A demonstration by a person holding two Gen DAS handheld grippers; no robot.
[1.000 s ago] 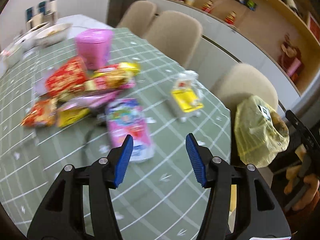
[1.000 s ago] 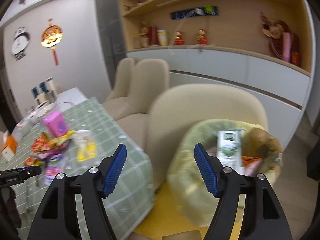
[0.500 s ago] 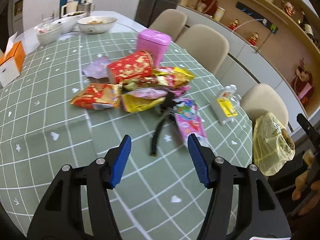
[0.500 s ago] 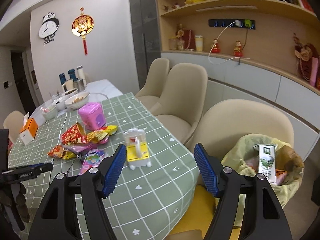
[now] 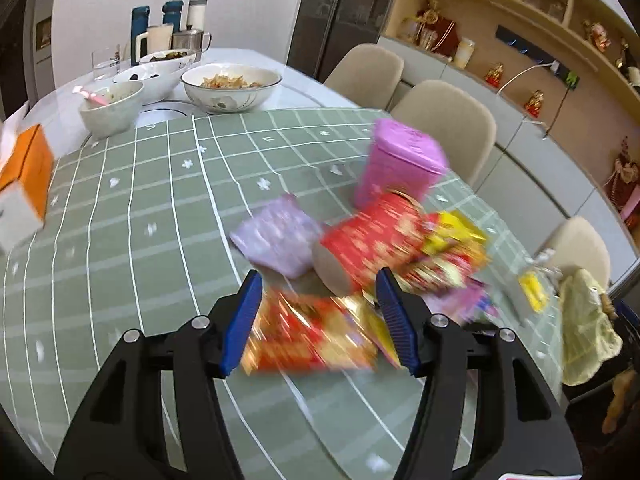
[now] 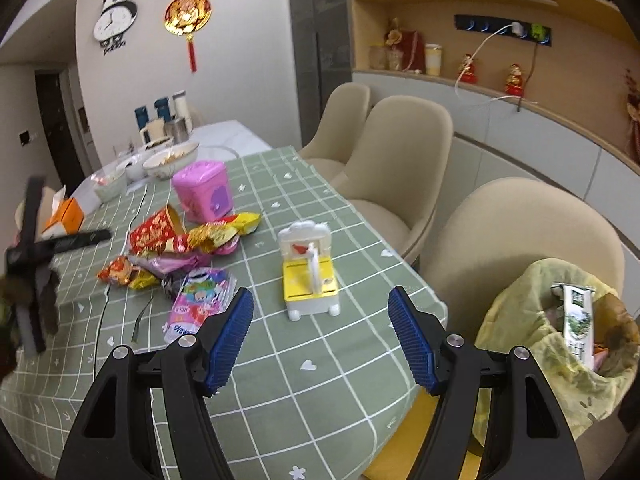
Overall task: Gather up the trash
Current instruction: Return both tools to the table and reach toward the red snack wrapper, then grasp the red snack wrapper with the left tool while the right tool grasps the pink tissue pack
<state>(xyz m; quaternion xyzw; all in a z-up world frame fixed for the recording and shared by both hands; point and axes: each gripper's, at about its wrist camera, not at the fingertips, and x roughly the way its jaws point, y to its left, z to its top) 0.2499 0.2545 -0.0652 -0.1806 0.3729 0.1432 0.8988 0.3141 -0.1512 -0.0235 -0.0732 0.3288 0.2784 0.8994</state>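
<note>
Hovering wide open: left gripper (image 5: 318,322), framing blurred red-gold wrapper (image 5: 308,336) (contact unclear); lying just beyond, red cup (image 5: 370,246), purple packet (image 5: 278,236).

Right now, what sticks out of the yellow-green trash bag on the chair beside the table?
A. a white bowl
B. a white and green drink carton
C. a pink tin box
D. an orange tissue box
B: in the right wrist view a white and green drink carton stands upright in the open yellow-green trash bag; the pink tin, orange box and bowls all sit on the table.
</note>
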